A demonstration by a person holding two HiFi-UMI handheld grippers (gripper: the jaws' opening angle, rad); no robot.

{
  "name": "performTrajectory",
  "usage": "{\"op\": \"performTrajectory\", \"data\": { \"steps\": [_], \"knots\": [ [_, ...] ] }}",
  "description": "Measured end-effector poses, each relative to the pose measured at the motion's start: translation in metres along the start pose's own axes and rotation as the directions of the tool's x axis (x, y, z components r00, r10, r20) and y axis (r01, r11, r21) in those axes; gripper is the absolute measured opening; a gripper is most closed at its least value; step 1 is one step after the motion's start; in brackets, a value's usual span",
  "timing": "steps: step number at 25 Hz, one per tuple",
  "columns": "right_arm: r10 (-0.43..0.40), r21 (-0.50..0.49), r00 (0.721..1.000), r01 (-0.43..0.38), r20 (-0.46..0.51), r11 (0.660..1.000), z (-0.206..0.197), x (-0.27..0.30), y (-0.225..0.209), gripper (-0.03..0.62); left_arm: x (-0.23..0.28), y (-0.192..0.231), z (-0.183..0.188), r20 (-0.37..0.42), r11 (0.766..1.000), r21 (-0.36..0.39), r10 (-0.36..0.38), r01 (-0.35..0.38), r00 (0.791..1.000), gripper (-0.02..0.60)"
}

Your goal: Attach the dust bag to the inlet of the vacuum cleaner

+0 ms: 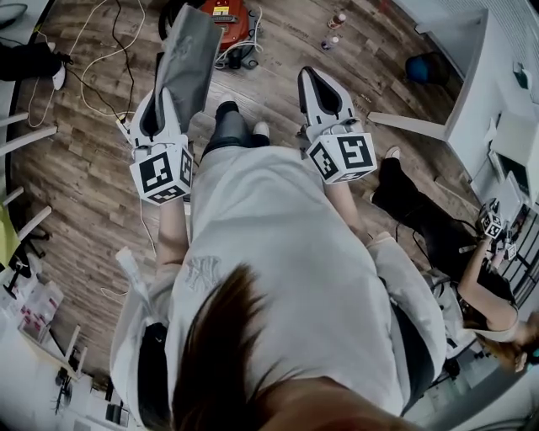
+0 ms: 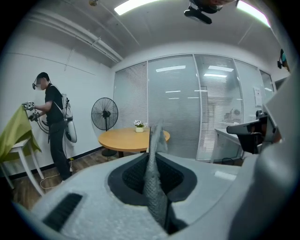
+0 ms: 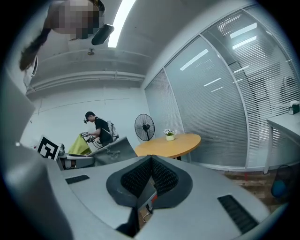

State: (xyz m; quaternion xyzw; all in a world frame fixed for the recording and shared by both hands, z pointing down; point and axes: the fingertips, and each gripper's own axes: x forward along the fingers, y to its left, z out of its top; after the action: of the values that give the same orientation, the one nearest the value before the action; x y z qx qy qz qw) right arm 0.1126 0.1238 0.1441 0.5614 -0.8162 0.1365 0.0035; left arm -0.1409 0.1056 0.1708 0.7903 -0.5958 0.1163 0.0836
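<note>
**Floor:** wooden floor (image 1: 84,168), brown planks with loose cables trailing across the far left part.

**Partition:** glass partition (image 2: 187,103) with slatted blinds, along the far side of the room.

**Round table:** round table (image 2: 124,138), light wood top, in front of the partition. A small potted plant (image 2: 139,127) stands on it.

**Persons:** one person in dark clothes (image 2: 52,126) stands at the far left, beside a yellow-green cloth (image 2: 16,133). A second person (image 1: 421,227) is low down at the near right.

**Fan:** pedestal fan (image 2: 104,114), upright, left of the table.

**Vacuum cleaner:** vacuum cleaner (image 1: 229,15), red body, on the floor at the far end, ahead of both tools.

**Dust bag:** dust bag (image 1: 187,59), grey and flat. It is carried in the air, reaching out from the left tool toward the vacuum cleaner and well apart from it.

**Left gripper:** left gripper (image 1: 168,101), clamped on the near edge of the dust bag. The fabric stands edge-on between its pads.

**Right gripper:** right gripper (image 1: 312,77), jaws pressed together with nothing between them, level with the left one and to its right.

**Bottles:** two small bottles (image 1: 335,29), on the floor at the far right.
</note>
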Motion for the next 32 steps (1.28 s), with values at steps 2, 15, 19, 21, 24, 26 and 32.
{"op": "performTrajectory", "data": {
  "steps": [2, 15, 19, 21, 24, 26, 32],
  "knots": [
    [-0.013, 0.005, 1.0, 0.013, -0.009, 1.0, 0.001, 0.016, 0.002, 0.003, 0.016, 0.006, 0.001, -0.013, 1.0, -0.005, -0.031, 0.031, 0.999, 0.038],
    [-0.157, 0.024, 0.988, 0.156, 0.001, 0.987, 0.019, 0.111, 0.004, 0.003, 0.128, 0.047, 0.035, -0.031, 0.966, 0.087, -0.242, 0.244, 0.97, 0.038],
    [-0.199, 0.025, 0.98, 0.199, 0.002, 0.98, 0.021, 0.119, 0.001, 0.003, 0.143, 0.056, 0.036, -0.036, 0.957, 0.092, -0.272, 0.274, 0.962, 0.038],
    [-0.205, 0.025, 0.979, 0.205, 0.0, 0.978, 0.021, 0.124, 0.002, 0.003, 0.146, 0.06, 0.035, -0.039, 0.955, 0.096, -0.279, 0.282, 0.959, 0.038],
    [-0.201, 0.024, 0.98, 0.201, -0.007, 0.979, 0.019, 0.133, 0.003, 0.003, 0.151, 0.064, 0.032, -0.046, 0.954, 0.093, -0.282, 0.286, 0.958, 0.038],
    [-0.195, 0.023, 0.981, 0.195, -0.008, 0.981, 0.019, 0.138, 0.004, 0.003, 0.152, 0.066, 0.03, -0.052, 0.954, 0.09, -0.282, 0.286, 0.958, 0.038],
    [-0.157, 0.019, 0.988, 0.157, 0.002, 0.987, 0.026, 0.148, 0.0, 0.003, 0.15, 0.061, 0.032, -0.054, 0.955, 0.109, -0.273, 0.277, 0.961, 0.038]
  ]
}}
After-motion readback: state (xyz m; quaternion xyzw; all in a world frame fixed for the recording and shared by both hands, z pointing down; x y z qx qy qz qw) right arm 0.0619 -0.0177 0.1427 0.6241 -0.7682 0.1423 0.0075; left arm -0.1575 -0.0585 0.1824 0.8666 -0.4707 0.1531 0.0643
